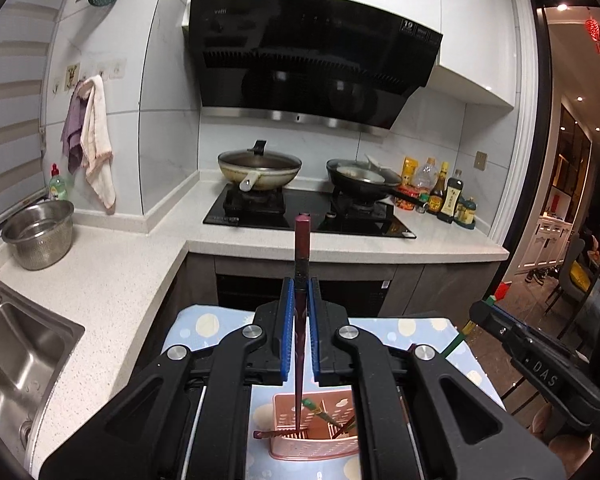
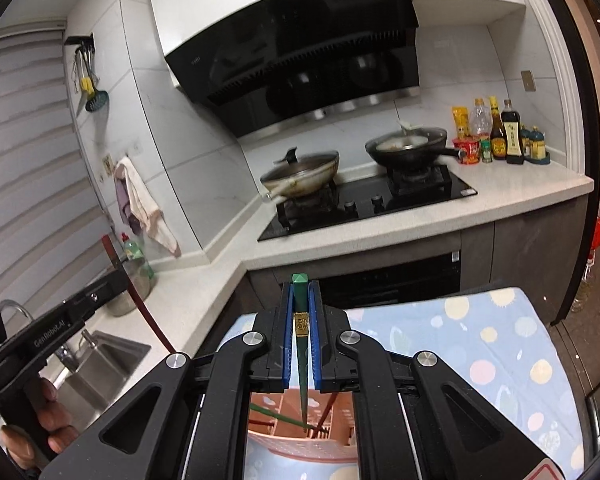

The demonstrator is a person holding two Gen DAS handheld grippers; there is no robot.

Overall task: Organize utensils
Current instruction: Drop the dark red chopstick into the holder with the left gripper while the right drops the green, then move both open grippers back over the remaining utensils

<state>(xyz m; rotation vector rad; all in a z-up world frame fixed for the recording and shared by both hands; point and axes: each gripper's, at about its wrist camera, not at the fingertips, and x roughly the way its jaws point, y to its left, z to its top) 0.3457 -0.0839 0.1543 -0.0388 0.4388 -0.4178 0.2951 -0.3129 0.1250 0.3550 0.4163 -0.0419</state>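
cool, even indoor light; glare on the range hood; fisheye bends the edges; right view slightly blurred.

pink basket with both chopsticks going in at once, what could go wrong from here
1. The left gripper holds the dark red chopstick and the right gripper the green chopstick, both tips down over the same pink basket; they may cross or knock each other.
2. Chopsticks already lean slanted inside the basket, so a new tip might catch on one.
3. The basket looks light; a sideways push might tip it on the patterned cloth.
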